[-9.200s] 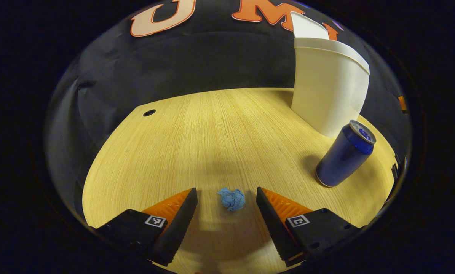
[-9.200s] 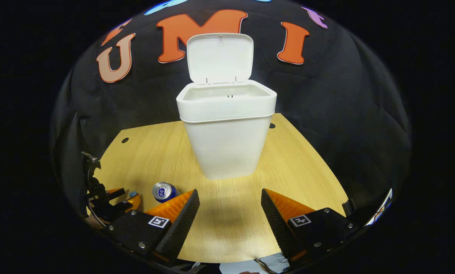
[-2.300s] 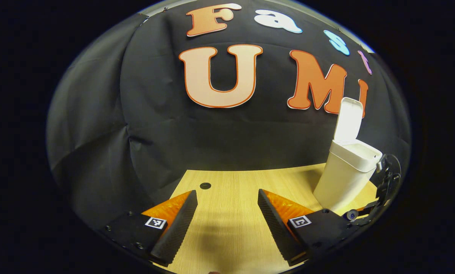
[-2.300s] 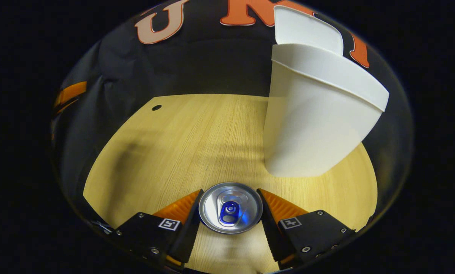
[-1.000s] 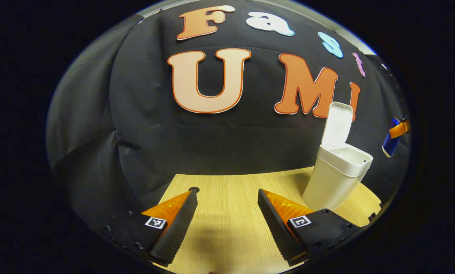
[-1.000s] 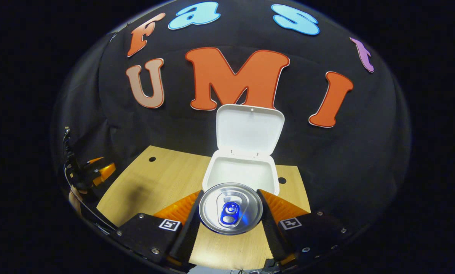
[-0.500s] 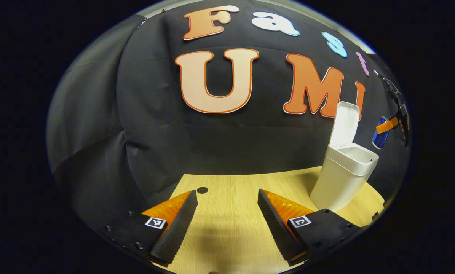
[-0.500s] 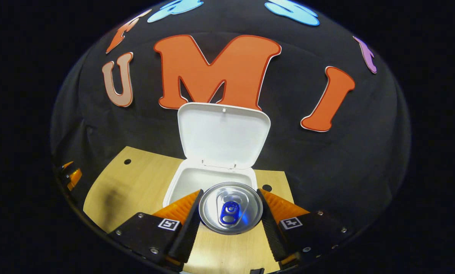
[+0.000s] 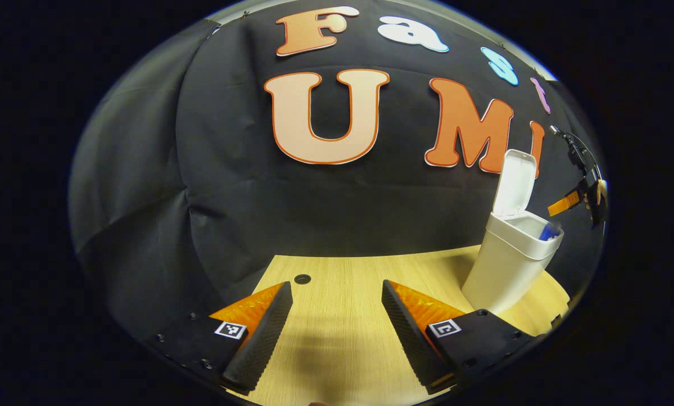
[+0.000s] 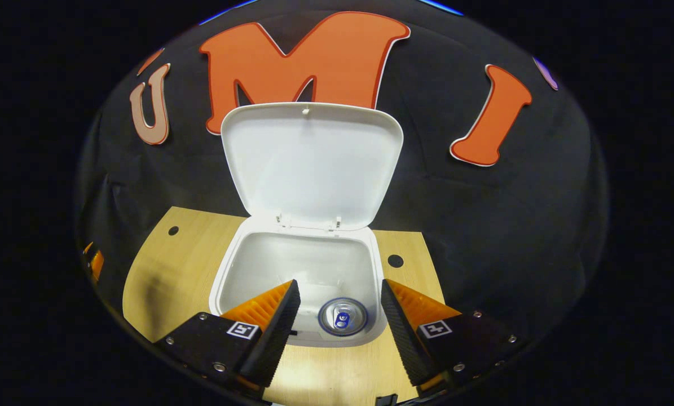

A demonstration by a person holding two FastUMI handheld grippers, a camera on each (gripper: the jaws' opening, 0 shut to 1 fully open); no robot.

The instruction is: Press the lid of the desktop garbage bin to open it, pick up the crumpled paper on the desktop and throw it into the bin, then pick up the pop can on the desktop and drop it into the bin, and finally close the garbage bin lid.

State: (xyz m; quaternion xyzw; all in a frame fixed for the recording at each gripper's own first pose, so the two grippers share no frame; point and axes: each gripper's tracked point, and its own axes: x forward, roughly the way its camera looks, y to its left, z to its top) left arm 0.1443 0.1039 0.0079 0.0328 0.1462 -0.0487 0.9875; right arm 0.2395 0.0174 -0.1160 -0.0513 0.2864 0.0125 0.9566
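The white garbage bin (image 10: 224, 276) stands on the wooden desk with its lid (image 10: 311, 163) raised upright. My right gripper (image 10: 339, 307) hovers open above the bin's mouth. Below it, inside the bin, the pop can (image 10: 342, 316) shows its silver top and blue tab, free of both fingers. In the left gripper view the bin (image 9: 509, 265) stands at the right with the can's blue body (image 9: 550, 232) at its rim, and the right gripper (image 9: 582, 194) hangs above it. My left gripper (image 9: 337, 307) is open over the desk (image 9: 337, 344), holding nothing. The crumpled paper is hidden from me.
Round cable holes (image 10: 395, 260) (image 10: 172, 230) sit near the desk's back corners; another hole (image 9: 302, 278) lies ahead of my left gripper. The black cloth wall rises right behind the desk.
My right gripper moved over the bin and opened; the can left its fingers and dropped into the bin. The left gripper has barely moved.
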